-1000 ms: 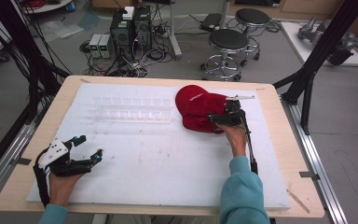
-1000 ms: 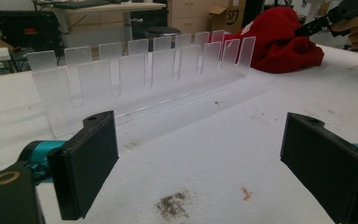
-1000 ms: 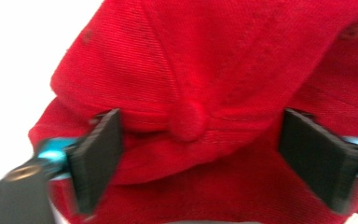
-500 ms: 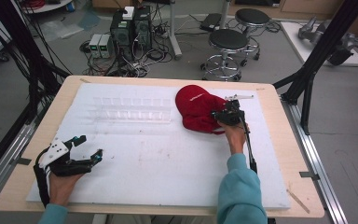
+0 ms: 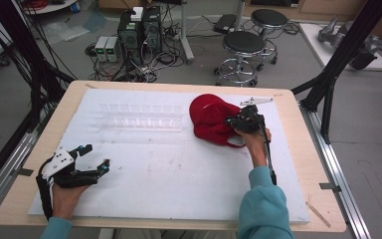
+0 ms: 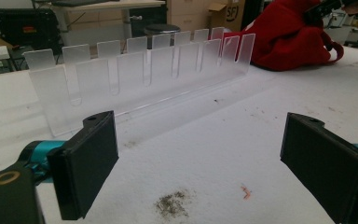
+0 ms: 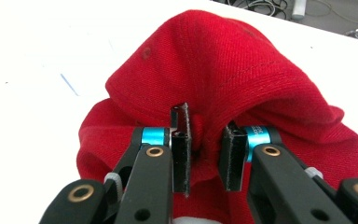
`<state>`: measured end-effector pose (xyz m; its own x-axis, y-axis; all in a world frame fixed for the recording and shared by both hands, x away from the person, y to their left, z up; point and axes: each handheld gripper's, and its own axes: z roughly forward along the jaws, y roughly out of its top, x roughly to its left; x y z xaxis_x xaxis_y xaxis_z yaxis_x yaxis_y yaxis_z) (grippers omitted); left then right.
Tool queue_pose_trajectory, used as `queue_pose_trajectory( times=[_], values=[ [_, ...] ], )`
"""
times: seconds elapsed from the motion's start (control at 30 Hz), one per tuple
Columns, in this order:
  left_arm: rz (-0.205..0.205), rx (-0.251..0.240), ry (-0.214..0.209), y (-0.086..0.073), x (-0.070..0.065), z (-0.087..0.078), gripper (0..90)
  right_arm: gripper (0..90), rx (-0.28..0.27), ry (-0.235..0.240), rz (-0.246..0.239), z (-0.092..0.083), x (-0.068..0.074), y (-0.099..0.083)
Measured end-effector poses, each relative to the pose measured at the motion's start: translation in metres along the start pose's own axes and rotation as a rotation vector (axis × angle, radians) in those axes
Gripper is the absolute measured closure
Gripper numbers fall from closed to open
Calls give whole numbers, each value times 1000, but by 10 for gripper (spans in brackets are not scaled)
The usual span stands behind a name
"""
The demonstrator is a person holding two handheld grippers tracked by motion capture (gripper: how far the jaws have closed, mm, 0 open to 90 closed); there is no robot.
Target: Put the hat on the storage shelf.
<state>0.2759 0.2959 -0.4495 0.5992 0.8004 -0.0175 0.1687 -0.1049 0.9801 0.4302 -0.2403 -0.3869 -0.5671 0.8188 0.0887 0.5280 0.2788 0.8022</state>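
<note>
My right gripper (image 7: 204, 156) is clamped on the red cap (image 5: 212, 119); its jaws have just been closing, and a fold of the cloth is now pinched between the two black pads. The cap is soft woven twill with visible stitched seams and a small eyelet, and the fabric bunches into a rounded hump above the pads (the right gripper view shows this weave, the high view gives only a red shape). From above, the cap lies on the right far part of the white sheet (image 5: 169, 174), which covers the wooden table (image 5: 298, 164). Its long axis runs roughly from the far left to the near right, and I cannot tell for sure which end is the brim.

My left gripper (image 5: 93, 158) rests near the left front corner, well apart from the cap, with its jaws wide apart and nothing between them. In its own view the flat black pads (image 6: 92, 161) frame a clear plastic rack (image 6: 144, 74) with a row of rounded slots, standing upright across the sheet; the cap is seen just beyond the rack's far end. The sheet has a rough, slightly dirty surface with a dark smudge (image 6: 172, 205).
</note>
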Motion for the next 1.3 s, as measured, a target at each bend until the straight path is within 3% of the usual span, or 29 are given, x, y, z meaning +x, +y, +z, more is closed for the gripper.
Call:
queue_pose_trajectory(
  times=[0.3,0.57,0.8,1.03,1.23,1.27,1.3],
  values=[
    [-13,3,-3,0,2,0,113,780,-22,15,-38,-14,4,5],
    [-22,10,-16,1,3,1,113,780,-64,67,-127,-37,14,16],
    [-33,13,-36,5,3,0,112,780,-98,138,-200,-53,27,30],
    [-20,-3,-71,24,1,-2,110,779,-107,197,-258,-59,39,35],
    [-4,-16,-105,37,-2,-1,110,779,-146,305,-327,-63,53,38],
    [-4,-16,-105,37,-2,-1,109,779,-146,305,-327,-63,53,38],
    [-6,-19,-122,42,-3,-1,109,779,-154,340,-331,-64,56,39]
  ],
)
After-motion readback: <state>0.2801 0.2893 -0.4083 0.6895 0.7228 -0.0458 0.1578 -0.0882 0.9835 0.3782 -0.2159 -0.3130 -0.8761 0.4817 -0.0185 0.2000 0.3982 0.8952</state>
